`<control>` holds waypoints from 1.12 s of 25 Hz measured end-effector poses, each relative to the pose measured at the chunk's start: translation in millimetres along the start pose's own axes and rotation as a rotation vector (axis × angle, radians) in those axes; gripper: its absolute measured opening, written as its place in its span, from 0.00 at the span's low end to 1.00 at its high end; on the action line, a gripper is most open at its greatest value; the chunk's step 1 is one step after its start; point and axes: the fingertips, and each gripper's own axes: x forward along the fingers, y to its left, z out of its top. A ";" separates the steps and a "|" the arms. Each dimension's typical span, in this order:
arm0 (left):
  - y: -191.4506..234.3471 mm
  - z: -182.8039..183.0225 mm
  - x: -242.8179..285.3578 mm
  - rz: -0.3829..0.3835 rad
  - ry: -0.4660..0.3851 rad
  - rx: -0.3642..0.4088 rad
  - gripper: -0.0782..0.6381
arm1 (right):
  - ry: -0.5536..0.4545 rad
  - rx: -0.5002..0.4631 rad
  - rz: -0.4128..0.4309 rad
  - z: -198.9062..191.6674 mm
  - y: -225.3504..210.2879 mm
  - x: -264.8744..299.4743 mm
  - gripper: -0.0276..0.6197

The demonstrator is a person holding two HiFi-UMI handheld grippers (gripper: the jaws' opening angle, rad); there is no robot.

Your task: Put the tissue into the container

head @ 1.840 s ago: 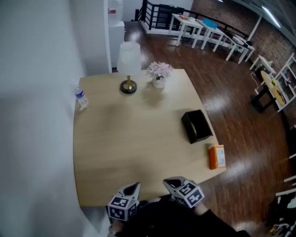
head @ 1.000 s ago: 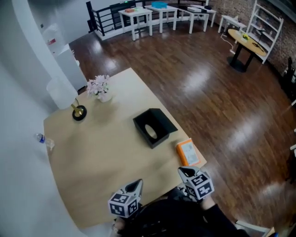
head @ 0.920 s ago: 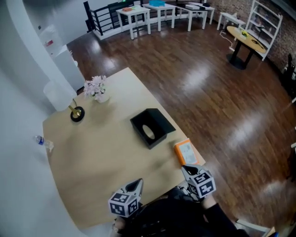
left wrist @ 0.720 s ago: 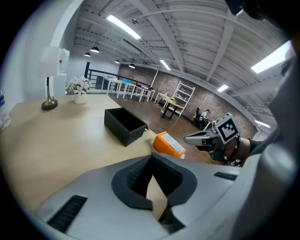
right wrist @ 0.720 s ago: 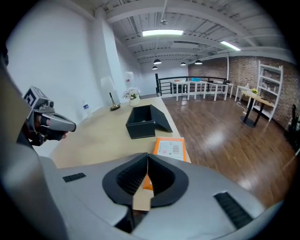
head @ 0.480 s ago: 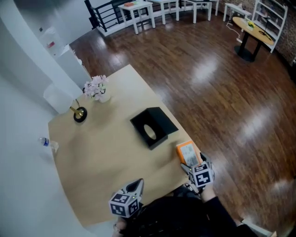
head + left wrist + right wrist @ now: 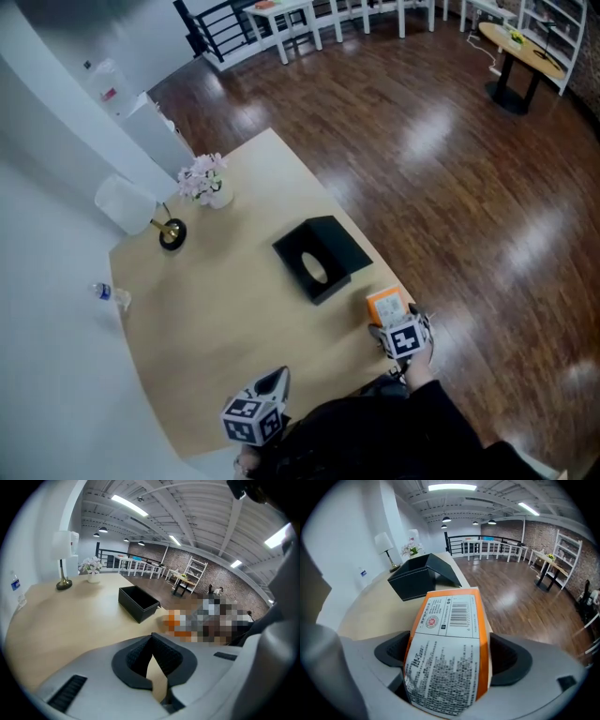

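An orange tissue pack [image 7: 386,304] lies at the table's right edge, a little nearer me than the black open container [image 7: 321,258]. My right gripper [image 7: 395,323] reaches over that pack. In the right gripper view the tissue pack [image 7: 450,634] fills the space between the jaws, which are opening wide, and the pads stand off its sides. Beyond it sits the container [image 7: 417,581]. My left gripper [image 7: 270,386] stays at the table's near edge, its fingertips meeting with nothing held. The left gripper [image 7: 152,641] faces the container [image 7: 138,603] across bare tabletop.
On the light wooden table [image 7: 234,309] a lamp [image 7: 141,208] and a small flower pot [image 7: 204,178] stand at the far corner, and a water bottle [image 7: 111,293] at the left edge by the white wall. Dark wood floor lies to the right.
My right gripper has moved forward from the table's near edge to the orange tissue pack, which now sits between its jaws. The left gripper has stayed put.
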 end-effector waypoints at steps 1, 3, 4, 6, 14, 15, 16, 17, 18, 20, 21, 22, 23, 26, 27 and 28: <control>1.7 -0.3 -0.1 0.003 0.000 -0.004 0.11 | 0.009 0.005 0.010 -2.0 2.3 3.0 0.84; 4.2 -0.7 0.3 0.005 -0.001 -0.013 0.11 | 0.013 0.000 0.020 -2.4 4.8 6.6 0.83; 5.0 -0.3 0.6 0.006 -0.003 -0.016 0.11 | 0.014 -0.006 0.019 -2.1 4.1 7.4 0.81; 6.5 1.8 0.8 0.009 -0.007 -0.020 0.11 | 0.022 -0.009 0.025 -2.4 1.9 7.0 0.78; 8.7 9.4 2.0 -0.007 -0.031 -0.023 0.11 | -0.010 0.001 0.061 9.9 0.3 -31.5 0.73; 8.4 10.1 2.3 -0.011 -0.033 -0.022 0.11 | -0.027 0.000 0.075 15.8 5.1 -43.0 0.73; 8.1 10.8 2.5 -0.016 -0.036 -0.020 0.11 | -0.045 -0.005 0.089 21.8 11.0 -55.8 0.73; 7.7 11.8 2.7 -0.020 -0.038 -0.017 0.11 | -0.062 -0.013 0.102 28.0 17.6 -69.4 0.73; 7.5 12.7 3.1 -0.025 -0.041 -0.016 0.11 | -0.079 -0.026 0.111 34.3 24.3 -82.5 0.73; 7.6 13.6 4.8 -0.035 -0.045 -0.017 0.11 | -0.104 -0.050 0.124 44.2 35.5 -100.6 0.73; 7.9 13.9 5.7 -0.039 -0.048 -0.018 0.11 | -0.110 -0.055 0.131 47.3 39.7 -104.5 0.73; 8.3 14.2 6.3 -0.042 -0.050 -0.018 0.11 | -0.113 -0.054 0.139 49.8 43.3 -105.7 0.73; 8.9 14.5 6.7 -0.044 -0.051 -0.018 0.11 | -0.114 -0.052 0.148 52.5 46.6 -105.4 0.73; 11.7 15.2 5.9 -0.045 -0.055 -0.023 0.11 | -0.117 -0.072 0.166 66.2 57.3 -100.7 0.73; 12.8 15.2 5.7 -0.045 -0.057 -0.027 0.11 | -0.120 -0.086 0.172 73.3 61.8 -98.3 0.73; 13.9 15.2 5.5 -0.044 -0.059 -0.031 0.11 | -0.124 -0.102 0.179 81.5 66.5 -95.6 0.73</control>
